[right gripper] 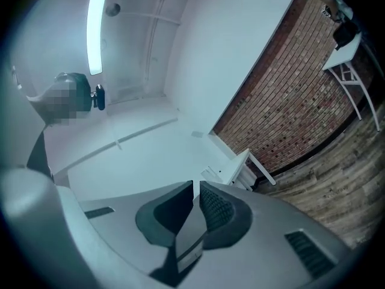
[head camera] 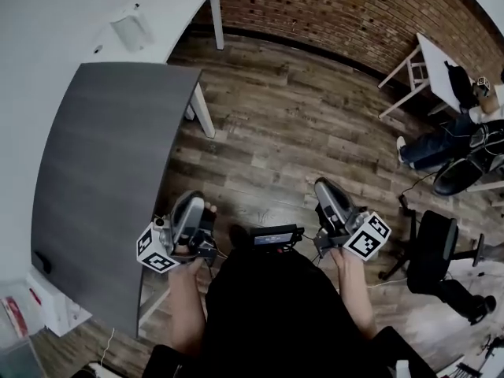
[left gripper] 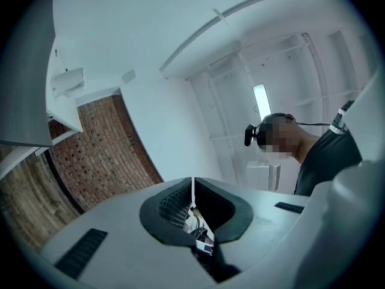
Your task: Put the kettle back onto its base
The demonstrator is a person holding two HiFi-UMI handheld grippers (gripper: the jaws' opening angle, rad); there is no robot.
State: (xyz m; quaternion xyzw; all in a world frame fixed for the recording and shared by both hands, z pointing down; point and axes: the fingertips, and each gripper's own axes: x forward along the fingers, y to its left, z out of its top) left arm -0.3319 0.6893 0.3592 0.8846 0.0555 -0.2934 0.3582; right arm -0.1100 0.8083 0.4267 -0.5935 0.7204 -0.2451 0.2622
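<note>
Grey desk [head camera: 102, 179] sits just left of my left gripper [head camera: 191, 203]. Its fingers [left gripper: 173, 202] pressed together, nothing between. Far ahead of them, white desk [head camera: 177, 2] carries pale object [head camera: 131, 30], too small to identify. I cannot locate kettle. Right gripper [head camera: 324, 187]: fingers [right gripper: 219, 209] closed together, empty, wood floor [head camera: 276, 132] ahead. Black chair [head camera: 433, 250] to right.

A long bench [head camera: 102, 179] lies at the left, a second bench [head camera: 157, 14] behind it by the brick wall [head camera: 339, 14]. The left claw [head camera: 191, 203] hangs just beside the long bench's near right edge. The right claw [head camera: 324, 187] is over the floor [head camera: 291, 124] to its right, with an office chair [head camera: 433, 250] farther right.
</note>
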